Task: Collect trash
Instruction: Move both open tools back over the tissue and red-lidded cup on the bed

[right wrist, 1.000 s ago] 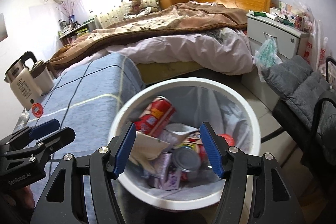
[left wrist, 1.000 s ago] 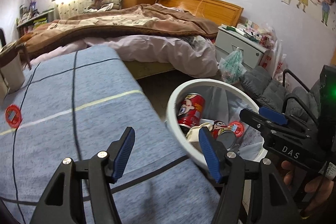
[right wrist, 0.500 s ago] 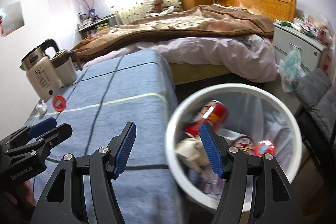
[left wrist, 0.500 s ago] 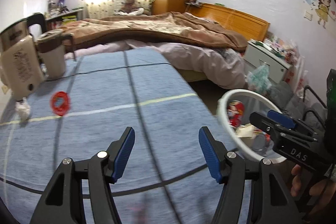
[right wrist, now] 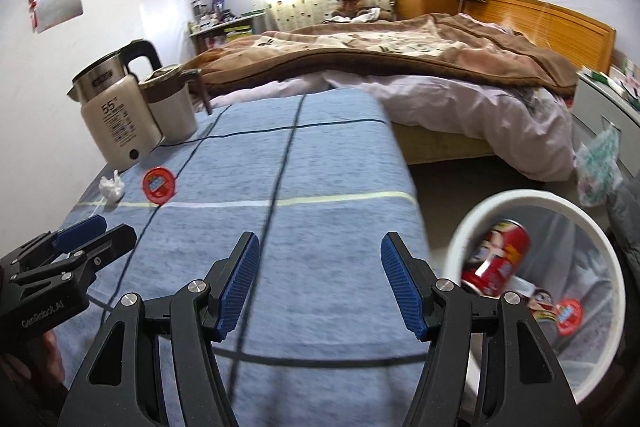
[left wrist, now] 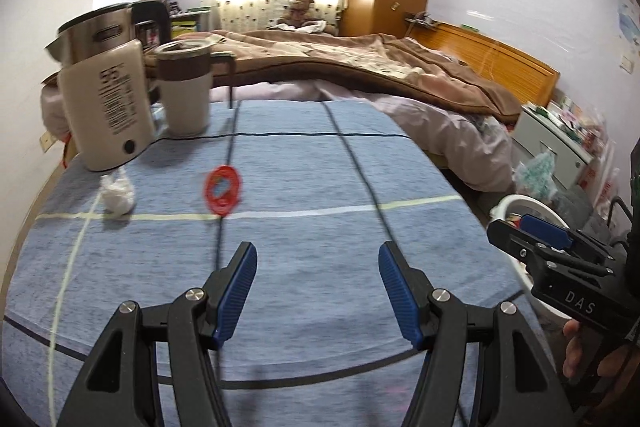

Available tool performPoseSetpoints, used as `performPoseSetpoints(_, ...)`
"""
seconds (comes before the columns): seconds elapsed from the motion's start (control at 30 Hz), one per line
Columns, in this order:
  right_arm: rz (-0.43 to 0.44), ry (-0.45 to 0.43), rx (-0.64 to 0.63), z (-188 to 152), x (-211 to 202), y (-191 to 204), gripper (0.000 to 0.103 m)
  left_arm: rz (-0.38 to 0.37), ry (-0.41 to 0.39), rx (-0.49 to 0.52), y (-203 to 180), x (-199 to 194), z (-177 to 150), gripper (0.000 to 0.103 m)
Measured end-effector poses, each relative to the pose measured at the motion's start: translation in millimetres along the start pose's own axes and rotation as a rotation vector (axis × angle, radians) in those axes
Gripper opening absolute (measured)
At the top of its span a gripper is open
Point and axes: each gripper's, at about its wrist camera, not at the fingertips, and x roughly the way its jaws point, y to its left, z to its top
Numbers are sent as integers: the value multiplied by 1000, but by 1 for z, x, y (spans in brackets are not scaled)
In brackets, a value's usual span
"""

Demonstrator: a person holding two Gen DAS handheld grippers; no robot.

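Trash left on the cloth, red lid (left wrist: 223,191) and paper wad (left wrist: 117,193), is your next pickup: both grippers (left wrist: 318,291) (right wrist: 320,283) hang spread and empty, so reach forward.

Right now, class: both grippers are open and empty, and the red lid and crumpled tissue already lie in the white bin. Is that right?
Not quite. The red lid and crumpled tissue lie on the blue cloth, as the right wrist view shows. Both the left gripper and right gripper are open and empty.

We see a matt woven blue cloth (right wrist: 320,187), a shiny metal kettle (right wrist: 116,107) on it, and glossy wood on the headboard (right wrist: 560,23) behind it.
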Motion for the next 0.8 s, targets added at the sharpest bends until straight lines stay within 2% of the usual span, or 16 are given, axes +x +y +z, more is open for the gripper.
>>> performPoseSetpoints(0.13, 22, 11, -23, 6, 12, 20, 64, 50, -12, -18, 24, -1, 2, 66)
performPoseSetpoints(0.47, 85, 43, -87, 26, 50, 72, 64, 100, -1, -120, 95, 1, 12, 66)
performPoseSetpoints(0.8, 173, 71, -124, 43, 90, 117, 64, 186, 20, -156, 152, 13, 20, 66)
